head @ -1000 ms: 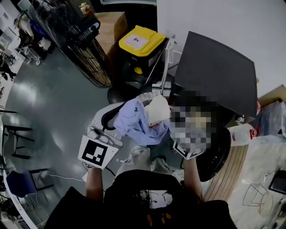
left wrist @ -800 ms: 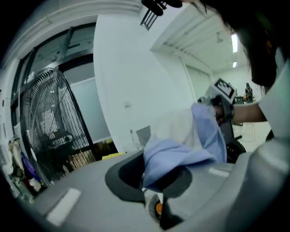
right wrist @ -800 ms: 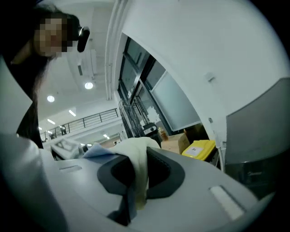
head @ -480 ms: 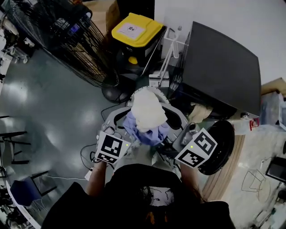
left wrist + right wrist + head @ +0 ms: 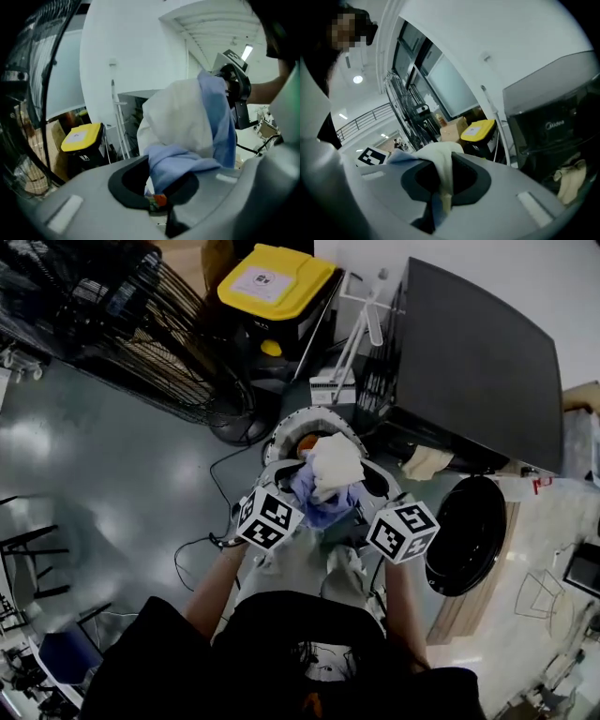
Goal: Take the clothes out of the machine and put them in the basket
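A bundle of clothes, a cream cloth (image 5: 334,463) on top of a blue cloth (image 5: 317,501), hangs between my two grippers just above the round white basket (image 5: 323,416). My left gripper (image 5: 296,495) is shut on the blue cloth (image 5: 183,164), with the cream cloth (image 5: 180,117) piled above it. My right gripper (image 5: 362,506) is shut on the cream cloth (image 5: 443,164), and a blue fold (image 5: 436,206) shows in its jaws too. The dark washing machine (image 5: 478,362) stands at the right with its round door (image 5: 469,535) open. Another cream cloth (image 5: 427,463) hangs at its opening.
An orange item (image 5: 306,442) lies in the basket. A yellow-lidded bin (image 5: 267,282) stands behind it, a large floor fan (image 5: 141,343) at the left, a white rack (image 5: 356,334) next to the machine. Cables (image 5: 202,540) trail over the grey floor.
Both grippers drew closer together and carried the bundle forward and down, from in front of the person to just over the basket. The loose blue cloth is now bunched under the cream one.
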Available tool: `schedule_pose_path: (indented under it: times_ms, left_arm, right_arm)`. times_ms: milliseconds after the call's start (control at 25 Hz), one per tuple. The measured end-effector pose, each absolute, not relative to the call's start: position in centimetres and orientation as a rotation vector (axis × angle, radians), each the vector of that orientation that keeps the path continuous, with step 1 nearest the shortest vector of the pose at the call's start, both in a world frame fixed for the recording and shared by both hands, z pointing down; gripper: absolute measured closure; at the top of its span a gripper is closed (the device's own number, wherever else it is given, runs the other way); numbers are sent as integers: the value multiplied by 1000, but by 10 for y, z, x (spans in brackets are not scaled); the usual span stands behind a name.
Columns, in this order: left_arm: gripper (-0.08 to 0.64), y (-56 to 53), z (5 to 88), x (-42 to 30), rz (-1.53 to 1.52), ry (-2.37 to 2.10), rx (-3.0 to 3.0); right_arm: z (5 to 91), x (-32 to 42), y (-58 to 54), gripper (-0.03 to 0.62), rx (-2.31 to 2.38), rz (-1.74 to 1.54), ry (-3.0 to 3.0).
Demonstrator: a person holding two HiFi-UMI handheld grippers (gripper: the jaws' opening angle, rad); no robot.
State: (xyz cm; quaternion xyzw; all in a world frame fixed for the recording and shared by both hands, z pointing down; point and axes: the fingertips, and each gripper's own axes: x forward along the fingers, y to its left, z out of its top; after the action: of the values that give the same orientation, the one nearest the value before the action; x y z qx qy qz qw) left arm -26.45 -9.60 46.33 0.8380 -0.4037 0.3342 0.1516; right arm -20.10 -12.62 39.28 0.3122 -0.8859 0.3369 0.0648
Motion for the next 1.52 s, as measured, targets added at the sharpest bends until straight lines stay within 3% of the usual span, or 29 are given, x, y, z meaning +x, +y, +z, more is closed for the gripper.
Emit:
schedule_pose_path:
  times_ms: [600, 1000, 1080, 1200, 1520]
  left_arm:
    - [515, -109, 664, -251, 1098, -861, 2085]
    - [296, -58, 724, -245, 1233, -572, 1890]
    - [282, -56, 723, -243, 1192, -572, 1894]
    - [282, -54, 721, -245, 1155, -590, 1881]
    - [283, -69, 708, -245, 1060, -704, 1923]
  right_arm:
    - [658, -156, -116, 540, 984, 998, -2091]
    - [734, -143, -107, 534, 1012, 982, -1890]
    - [746, -140, -99, 500, 966, 967, -1841]
    - [756, -145, -85, 356, 870, 974, -1822]
    - [743, -154, -83, 356, 907, 1044, -1894]
